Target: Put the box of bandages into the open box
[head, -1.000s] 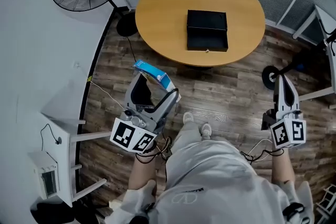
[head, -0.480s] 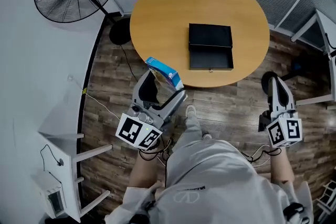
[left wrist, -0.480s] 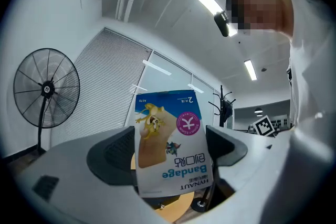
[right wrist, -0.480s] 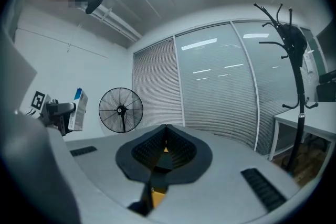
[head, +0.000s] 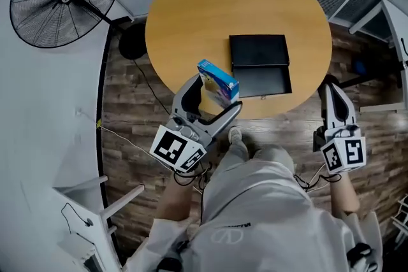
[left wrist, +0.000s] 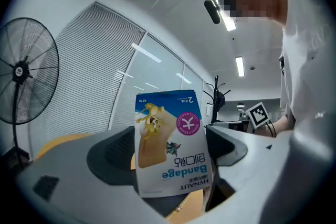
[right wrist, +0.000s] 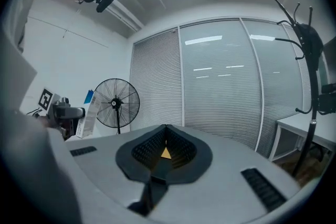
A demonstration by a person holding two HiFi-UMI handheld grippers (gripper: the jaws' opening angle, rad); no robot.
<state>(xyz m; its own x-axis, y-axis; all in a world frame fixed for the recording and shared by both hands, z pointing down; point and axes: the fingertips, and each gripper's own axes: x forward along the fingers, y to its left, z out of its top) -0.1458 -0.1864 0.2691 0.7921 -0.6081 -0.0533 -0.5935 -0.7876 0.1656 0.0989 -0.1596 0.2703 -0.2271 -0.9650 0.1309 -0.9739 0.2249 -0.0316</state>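
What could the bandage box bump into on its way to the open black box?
Nothing that shows. The bandage box, clamped in the left gripper, hangs just beside the open black box, with only bare table between them. The black box looks empty inside, and the right gripper is off to the side, shut.

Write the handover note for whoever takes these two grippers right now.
Left gripper: shut on the box of bandages, held in the air over the near edge of the round table.
Right gripper: shut, empty, beside the table's near right edge.
Open black box: on the table, lid back, nothing visible inside, just right of the held box.
Done: bandages are in hand at the table.
Left: carry them right over the open box, lower them in, release.
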